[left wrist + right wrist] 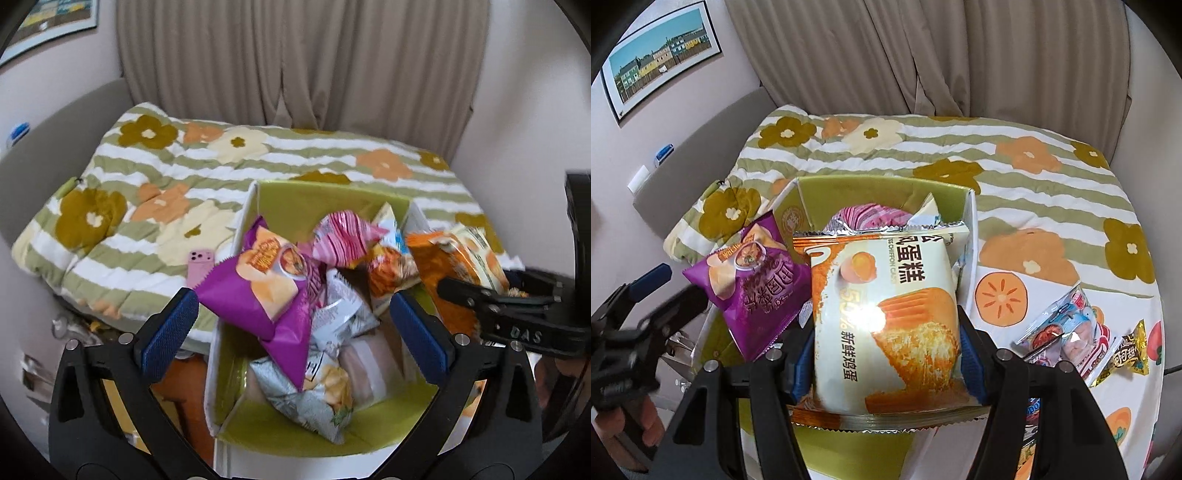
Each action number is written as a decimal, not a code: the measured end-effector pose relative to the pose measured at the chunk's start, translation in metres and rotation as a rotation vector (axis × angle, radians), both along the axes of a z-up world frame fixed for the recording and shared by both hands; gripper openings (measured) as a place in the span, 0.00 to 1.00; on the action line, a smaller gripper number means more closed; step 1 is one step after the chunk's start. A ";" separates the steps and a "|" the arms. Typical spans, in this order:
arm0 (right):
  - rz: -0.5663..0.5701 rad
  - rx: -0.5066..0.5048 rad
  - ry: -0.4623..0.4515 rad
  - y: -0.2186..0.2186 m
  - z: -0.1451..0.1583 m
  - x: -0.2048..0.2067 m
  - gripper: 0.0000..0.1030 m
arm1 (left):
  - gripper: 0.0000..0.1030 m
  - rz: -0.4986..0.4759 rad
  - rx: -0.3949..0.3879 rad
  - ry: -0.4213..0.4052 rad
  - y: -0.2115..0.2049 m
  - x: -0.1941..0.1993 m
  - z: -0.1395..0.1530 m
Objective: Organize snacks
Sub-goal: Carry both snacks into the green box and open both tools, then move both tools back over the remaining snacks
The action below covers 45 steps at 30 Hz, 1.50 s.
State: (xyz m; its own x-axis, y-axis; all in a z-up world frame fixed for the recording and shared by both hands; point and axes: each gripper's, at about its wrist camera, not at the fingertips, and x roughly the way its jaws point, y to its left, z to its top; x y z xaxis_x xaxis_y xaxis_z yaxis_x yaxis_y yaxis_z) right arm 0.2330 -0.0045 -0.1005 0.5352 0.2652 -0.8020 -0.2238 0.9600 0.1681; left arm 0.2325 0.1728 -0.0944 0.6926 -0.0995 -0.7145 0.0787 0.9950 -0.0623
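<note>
1. My left wrist camera looks steeply down, close over the green box [325, 199].
2. My right camera looks likewise from its right, close behind the cake packet [886, 314].
3. Both share box, flowered quilt [147, 192] and curtain [295, 59].

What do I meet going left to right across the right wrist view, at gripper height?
Left gripper, open → purple chip bag → chiffon cake packet clamped in the right gripper → persimmon print on the cloth → clear candy bag → small gold sweet wrapper.
</note>
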 end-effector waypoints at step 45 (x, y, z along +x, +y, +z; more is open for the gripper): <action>0.021 0.021 -0.093 -0.039 0.022 -0.038 0.99 | 1.00 0.081 0.055 -0.052 -0.039 -0.055 0.021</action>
